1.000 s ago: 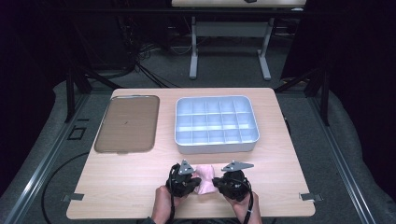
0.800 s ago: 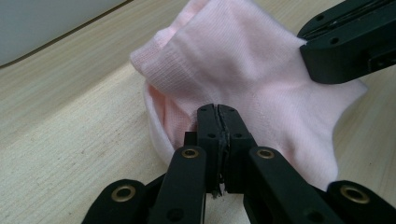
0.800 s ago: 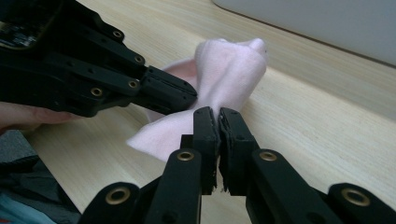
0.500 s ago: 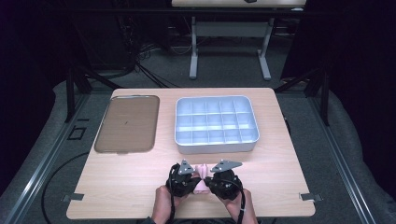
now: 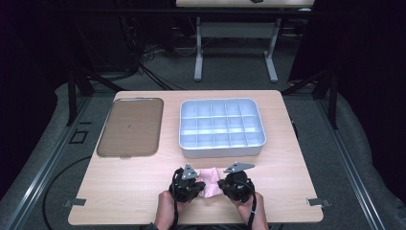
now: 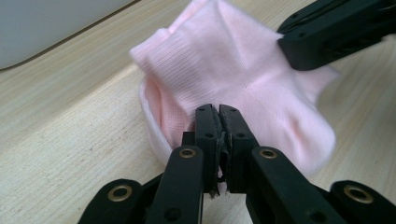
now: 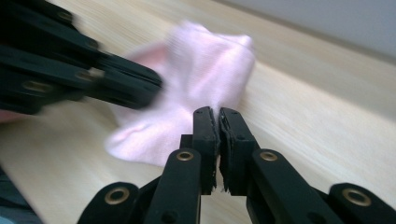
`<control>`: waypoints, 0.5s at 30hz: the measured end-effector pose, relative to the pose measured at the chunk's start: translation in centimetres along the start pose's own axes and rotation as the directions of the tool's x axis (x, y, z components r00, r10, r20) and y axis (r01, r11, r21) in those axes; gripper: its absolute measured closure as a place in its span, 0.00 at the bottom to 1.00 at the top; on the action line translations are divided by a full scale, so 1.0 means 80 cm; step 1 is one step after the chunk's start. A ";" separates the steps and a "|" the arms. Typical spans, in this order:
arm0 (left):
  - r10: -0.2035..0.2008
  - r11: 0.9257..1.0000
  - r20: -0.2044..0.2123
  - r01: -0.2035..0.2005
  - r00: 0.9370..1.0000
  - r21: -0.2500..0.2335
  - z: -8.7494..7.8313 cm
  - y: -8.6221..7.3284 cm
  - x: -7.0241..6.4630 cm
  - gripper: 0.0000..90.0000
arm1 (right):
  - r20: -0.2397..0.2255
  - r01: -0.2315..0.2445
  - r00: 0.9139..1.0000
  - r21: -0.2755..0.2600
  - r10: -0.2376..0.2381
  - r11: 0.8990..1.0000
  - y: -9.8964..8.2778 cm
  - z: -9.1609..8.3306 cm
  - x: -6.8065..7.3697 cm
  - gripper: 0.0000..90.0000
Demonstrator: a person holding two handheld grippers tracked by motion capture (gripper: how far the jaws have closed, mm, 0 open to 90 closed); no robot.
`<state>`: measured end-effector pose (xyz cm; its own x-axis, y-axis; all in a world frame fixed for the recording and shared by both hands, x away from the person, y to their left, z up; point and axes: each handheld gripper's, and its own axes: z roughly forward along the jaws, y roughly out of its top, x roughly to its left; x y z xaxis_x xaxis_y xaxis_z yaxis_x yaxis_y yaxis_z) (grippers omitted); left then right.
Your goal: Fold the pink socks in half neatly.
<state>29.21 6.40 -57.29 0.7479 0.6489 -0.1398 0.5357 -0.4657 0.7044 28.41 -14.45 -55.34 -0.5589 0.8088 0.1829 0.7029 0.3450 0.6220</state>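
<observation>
A pink sock (image 5: 208,180) is pinched by the closed left gripper (image 6: 216,114) and right gripper (image 7: 217,116); thin holds could slip if tugged apart.

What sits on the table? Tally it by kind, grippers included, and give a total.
Pink sock: 1
Brown tray: 1
Grey compartment box: 1
Grippers: 2, left gripper and right gripper, both shut on the sock
Total: 5
</observation>
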 end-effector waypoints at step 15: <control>-0.001 1.000 -0.005 0.001 1.000 0.005 0.001 0.001 -0.002 0.96 | -0.112 0.047 0.992 -0.032 -0.050 0.998 -0.001 0.004 0.023 0.96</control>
<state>29.17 6.25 -57.25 0.7455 0.6523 -0.1372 0.5386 -0.4682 0.7005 27.49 -12.87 -55.26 -0.6393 0.7320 0.2357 0.6614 0.3672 0.6540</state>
